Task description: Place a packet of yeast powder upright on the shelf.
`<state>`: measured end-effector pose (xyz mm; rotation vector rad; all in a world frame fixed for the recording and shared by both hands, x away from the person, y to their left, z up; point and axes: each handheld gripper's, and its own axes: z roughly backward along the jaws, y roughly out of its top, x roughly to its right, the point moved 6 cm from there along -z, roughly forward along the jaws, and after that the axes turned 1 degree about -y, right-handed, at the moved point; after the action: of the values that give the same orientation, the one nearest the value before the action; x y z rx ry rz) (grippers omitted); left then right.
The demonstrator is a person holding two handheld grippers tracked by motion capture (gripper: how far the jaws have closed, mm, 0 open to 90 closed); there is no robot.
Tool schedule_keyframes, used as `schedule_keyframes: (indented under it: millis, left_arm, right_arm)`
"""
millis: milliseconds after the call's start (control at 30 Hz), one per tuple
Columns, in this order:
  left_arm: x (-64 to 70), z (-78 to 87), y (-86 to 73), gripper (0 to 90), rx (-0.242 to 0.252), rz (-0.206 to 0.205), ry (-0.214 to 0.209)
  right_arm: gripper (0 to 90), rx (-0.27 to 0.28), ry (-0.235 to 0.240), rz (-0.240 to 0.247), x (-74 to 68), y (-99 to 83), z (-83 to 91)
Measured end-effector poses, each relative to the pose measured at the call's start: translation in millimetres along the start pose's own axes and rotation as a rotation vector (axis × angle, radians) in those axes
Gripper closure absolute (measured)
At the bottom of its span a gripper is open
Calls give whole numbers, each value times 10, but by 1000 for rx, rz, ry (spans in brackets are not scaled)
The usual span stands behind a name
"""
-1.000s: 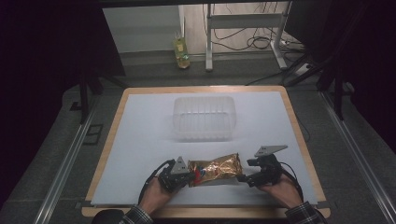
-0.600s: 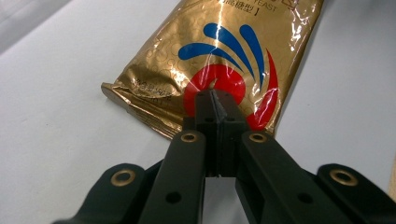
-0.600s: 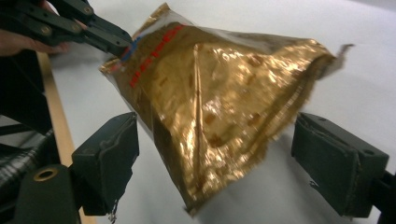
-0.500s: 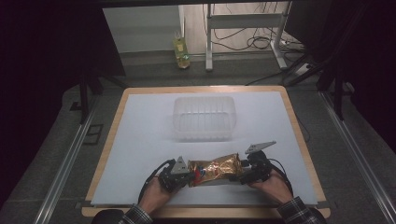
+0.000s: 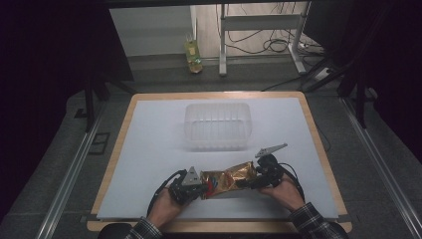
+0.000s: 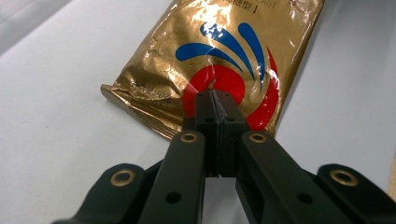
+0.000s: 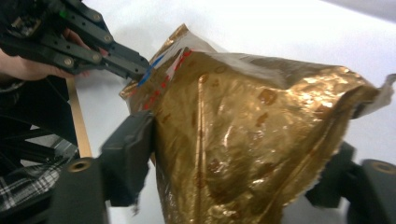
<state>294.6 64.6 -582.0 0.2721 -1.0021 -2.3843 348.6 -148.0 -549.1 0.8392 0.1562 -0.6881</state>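
Down near the front edge of the bench [image 5: 149,129], a gold foil pouch [image 5: 228,178] lies lengthwise between the two hands, well short of the clear plastic tub [image 5: 218,124] that stands farther back at the middle. At the pouch's left end, the left gripper [image 6: 215,100] has its fingers [image 6: 205,116] pressed together on the sealed edge, right over the red and blue swirl printed on the foil; in the high view the same gripper [image 5: 198,185] sits against that end of the pouch. At the other end, the right gripper [image 5: 254,180] straddles the crumpled foil, its fingers [image 7: 133,154] standing on either side of the pouch with the pouch bulging between them; whether they press the foil I cannot tell.
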Motion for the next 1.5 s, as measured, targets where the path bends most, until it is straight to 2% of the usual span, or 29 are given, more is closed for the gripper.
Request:
schedule_keyframes:
  millis: [33,100,133,200,300,333,367,400,567,700,833,867,900,967,1100,1167,1333,1500]
  left_arm:
    - [8,-6,6,895,7,3,4]
    - [5,1,5,883,-1,-18,19]
    - [5,1,5,879,-1,-18,19]
    - [18,8,12,866,-5,-41,50]
    - [14,29,22,818,-1,-47,66]
    - [11,45,32,818,8,-45,71]
    - [7,84,51,764,31,-42,72]
    - [5,98,55,749,40,-39,75]
    - [-7,151,48,669,61,-43,99]
    - [-12,192,47,564,75,-52,113]
    - [-22,219,49,454,93,-35,114]
    - [-27,225,50,454,98,-30,113]
    - [-37,232,51,391,103,-21,112]
    - [-40,236,55,346,112,-13,108]
    - [-45,250,67,257,127,-12,106]
    - [-55,242,64,248,122,-10,123]
    - [-42,214,72,155,116,2,109]
    - [-34,201,84,107,112,11,124]
  right_arm:
    - [388,2,0,-3,-8,36,8]
    - [451,-6,2,-5,-16,62,15]
    - [451,-6,2,-5,-16,62,15]
    - [549,-9,-2,-11,-35,90,43]
    - [653,-10,12,-26,-53,102,74]
    - [653,-10,12,-26,-53,102,74]
    - [690,-11,18,-41,-64,103,82]
    - [700,-16,21,-50,-70,102,86]
    - [716,-20,34,-66,-98,113,122]
    - [719,-21,33,-60,-112,143,165]
    - [721,-16,19,-45,-133,171,209]
    - [722,-16,13,-40,-140,181,227]
    - [724,-11,1,-38,-141,201,264]
    - [725,-3,-8,-37,-135,221,310]
    - [726,9,-26,-41,-115,263,403]
    - [726,15,-34,-39,-106,286,442]
    - [726,18,-68,-35,-90,335,522]
    - [726,23,-92,-35,-50,358,597]
